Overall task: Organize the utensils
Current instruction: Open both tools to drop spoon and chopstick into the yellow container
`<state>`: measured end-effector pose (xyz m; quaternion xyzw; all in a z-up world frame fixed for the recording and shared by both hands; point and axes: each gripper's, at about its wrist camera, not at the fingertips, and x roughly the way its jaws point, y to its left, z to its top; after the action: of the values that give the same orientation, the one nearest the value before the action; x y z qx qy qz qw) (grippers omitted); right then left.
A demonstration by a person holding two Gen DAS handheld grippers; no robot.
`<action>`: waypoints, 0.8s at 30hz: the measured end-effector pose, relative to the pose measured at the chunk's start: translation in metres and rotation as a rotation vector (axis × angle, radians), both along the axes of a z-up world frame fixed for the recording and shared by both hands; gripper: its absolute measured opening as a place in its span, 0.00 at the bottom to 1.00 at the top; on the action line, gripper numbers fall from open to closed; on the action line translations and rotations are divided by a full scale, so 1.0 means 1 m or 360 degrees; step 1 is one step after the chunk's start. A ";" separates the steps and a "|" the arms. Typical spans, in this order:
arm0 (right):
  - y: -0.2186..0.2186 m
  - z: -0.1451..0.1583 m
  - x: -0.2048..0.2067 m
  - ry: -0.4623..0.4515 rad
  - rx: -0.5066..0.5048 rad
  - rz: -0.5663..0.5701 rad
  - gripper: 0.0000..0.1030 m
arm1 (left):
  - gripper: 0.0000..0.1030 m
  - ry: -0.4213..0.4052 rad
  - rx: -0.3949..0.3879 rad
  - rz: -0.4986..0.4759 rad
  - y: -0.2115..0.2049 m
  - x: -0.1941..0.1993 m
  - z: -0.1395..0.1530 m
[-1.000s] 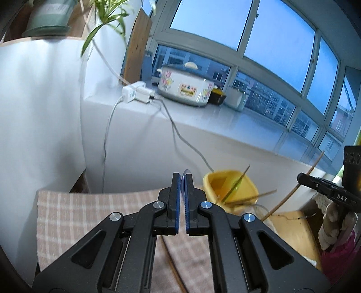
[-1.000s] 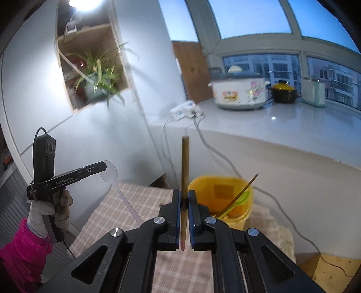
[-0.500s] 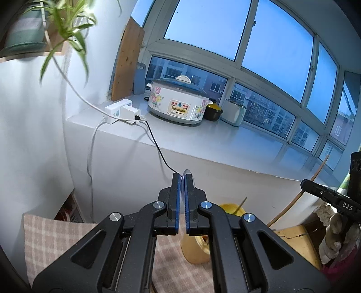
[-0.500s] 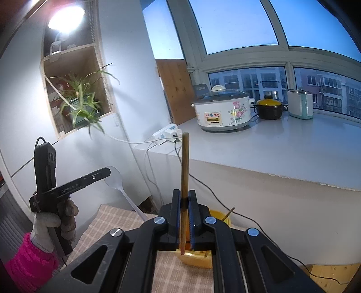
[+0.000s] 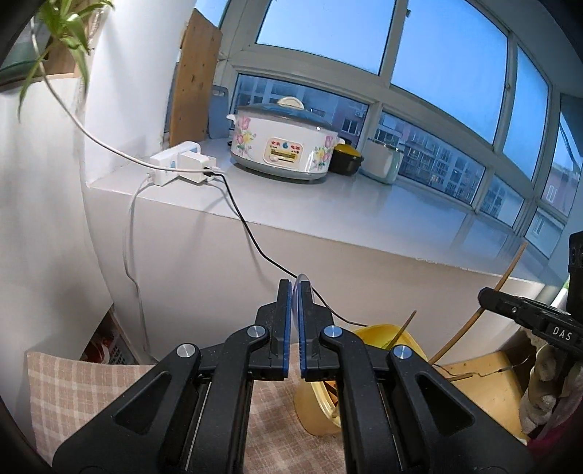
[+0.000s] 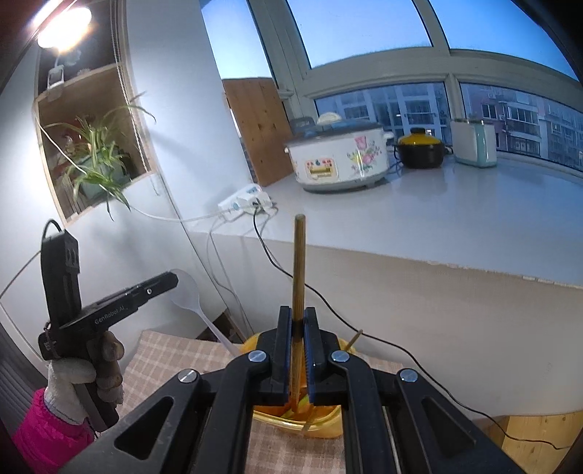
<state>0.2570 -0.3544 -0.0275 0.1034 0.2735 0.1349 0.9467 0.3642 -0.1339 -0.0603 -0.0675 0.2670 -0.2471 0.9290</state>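
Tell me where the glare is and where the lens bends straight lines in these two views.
Right wrist view: a lamp at the upper left blows out to white glare; the window frame bows into an arc. Left wrist view: no lamp glare, light comes from the blue windows; the counter edge curves and the picture corners go black.

yellow cup (image 6: 320,424): translucent yellow
cloth (image 6: 164,359): beige-pink check
chopstick (image 6: 298,277): brown wood
spoon (image 6: 189,291): clear
cooker (image 6: 339,158): white, floral
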 end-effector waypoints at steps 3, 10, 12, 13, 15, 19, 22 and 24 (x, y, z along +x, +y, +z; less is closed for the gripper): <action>0.000 -0.010 0.006 0.0048 0.0012 0.0001 0.03 | 0.00 0.0012 0.0018 -0.0024 -0.007 0.001 -0.004; 0.001 -0.026 0.011 0.0120 0.0022 0.0011 0.05 | 0.02 0.0004 0.0043 -0.0103 -0.020 -0.009 -0.002; 0.003 -0.027 0.010 0.0128 0.0007 0.0010 0.09 | 0.08 -0.0012 0.0048 -0.0104 -0.021 -0.014 0.001; 0.004 -0.027 0.010 0.0127 -0.0001 0.0006 0.09 | 0.15 -0.0015 0.0045 -0.0101 -0.021 -0.015 0.003; 0.005 -0.025 0.008 0.0113 -0.0005 0.0002 0.33 | 0.20 -0.0018 0.0033 -0.0096 -0.019 -0.018 0.004; 0.006 -0.020 0.001 0.0080 -0.0009 -0.0011 0.35 | 0.20 -0.0034 -0.0001 -0.0079 -0.010 -0.025 0.011; 0.007 -0.013 -0.007 0.0042 -0.0025 -0.0025 0.44 | 0.20 -0.0045 -0.0046 -0.0056 0.001 -0.029 0.016; 0.008 -0.008 -0.014 0.0007 -0.0033 -0.0032 0.46 | 0.20 -0.0053 -0.0064 -0.0044 0.007 -0.034 0.019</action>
<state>0.2433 -0.3467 -0.0358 0.0967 0.2758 0.1223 0.9485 0.3304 -0.1265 -0.0408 -0.0783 0.2475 -0.2664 0.9282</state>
